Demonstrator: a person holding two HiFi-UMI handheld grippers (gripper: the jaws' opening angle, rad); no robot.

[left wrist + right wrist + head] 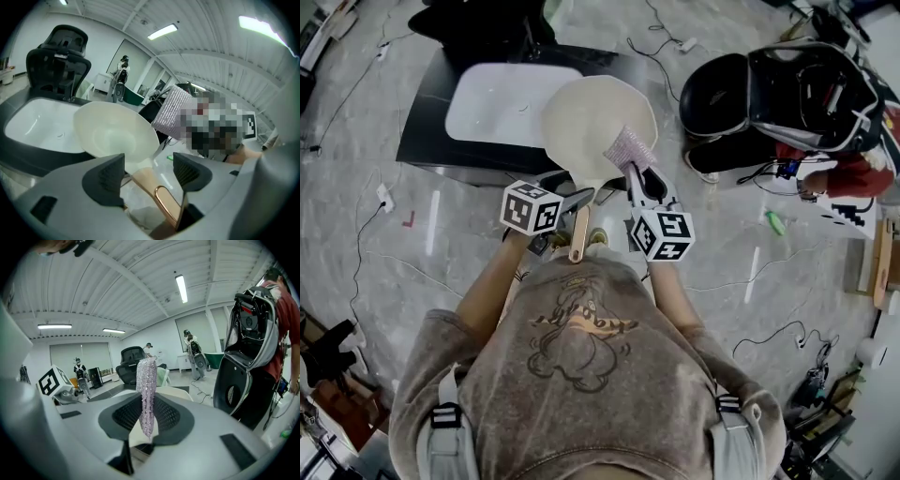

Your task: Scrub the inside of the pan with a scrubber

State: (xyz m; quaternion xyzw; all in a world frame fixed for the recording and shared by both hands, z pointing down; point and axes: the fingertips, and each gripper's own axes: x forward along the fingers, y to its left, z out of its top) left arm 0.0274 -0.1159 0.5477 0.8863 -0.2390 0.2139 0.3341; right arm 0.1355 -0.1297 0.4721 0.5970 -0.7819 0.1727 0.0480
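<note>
— Since the left gripper (149, 172) has its jaws spread wide, is it gripping anything at all?

— No. The pan's handle (158, 199) lies in the gap between the two pads, closer to the right-hand one, but neither pad presses on it. It is loose in there.

— And the right gripper (147, 417)?

— Closed tight on the scrubber (146, 380), a sparkly lilac pad pinched on edge. It stands up out of the jaws with most of its length free beyond the tips.

— Where does the pan (592, 114) sit from those fingers?

— Straight ahead of both. In the head view its pale bowl is over the near right part of the sink (492, 103) and the dark counter (427, 136). Whether it rests there or overhangs, I can't say. The handle is the long axis, and it runs back from the bowl toward the person, right through the left jaws.

— Which hand is closer to the inside of the bowl?

— The right one. The scrubber's free end is already at the bowl's near right rim, while the left gripper hangs back at the handle.

— So what does the next move turn on?

— My guess: the left jaws close across the handle to steady it, then the scrubber goes forward and leftward into the bowl. Unsteadied, the pan would likely swing about under the scrubbing.
</note>
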